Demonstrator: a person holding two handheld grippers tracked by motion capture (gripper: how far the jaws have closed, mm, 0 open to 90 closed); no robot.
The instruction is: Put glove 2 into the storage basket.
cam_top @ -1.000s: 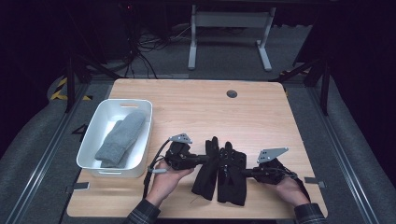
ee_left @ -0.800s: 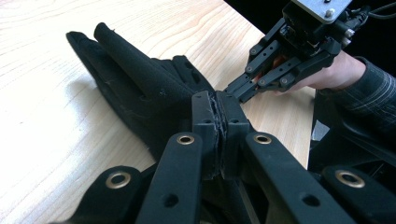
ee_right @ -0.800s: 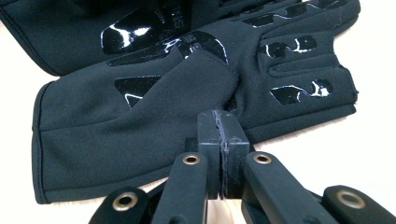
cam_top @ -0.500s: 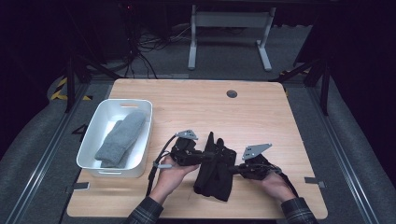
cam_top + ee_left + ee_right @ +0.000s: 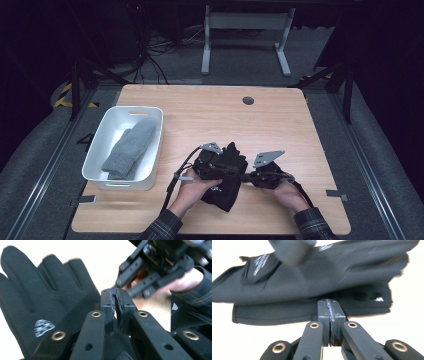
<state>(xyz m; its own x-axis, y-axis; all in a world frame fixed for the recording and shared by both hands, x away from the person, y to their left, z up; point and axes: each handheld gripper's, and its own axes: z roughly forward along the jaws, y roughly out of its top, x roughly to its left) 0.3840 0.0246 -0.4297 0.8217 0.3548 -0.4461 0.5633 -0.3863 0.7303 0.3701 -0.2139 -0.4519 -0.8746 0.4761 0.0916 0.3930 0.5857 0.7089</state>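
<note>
Wooden table (image 5: 210, 107) in a dark room; a black glove (image 5: 227, 180) lies between the grippers, left (image 5: 227, 169) nearly closed with fabric between its jaws, right (image 5: 245, 176) closed beside it.

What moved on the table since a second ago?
Both hands came closer together, folding the black gloves into a narrower bundle. The left gripper has just eased its jaws open slightly; the right gripper stayed shut at the gloves' edge. The white bin and grey mittens stayed put.
</note>
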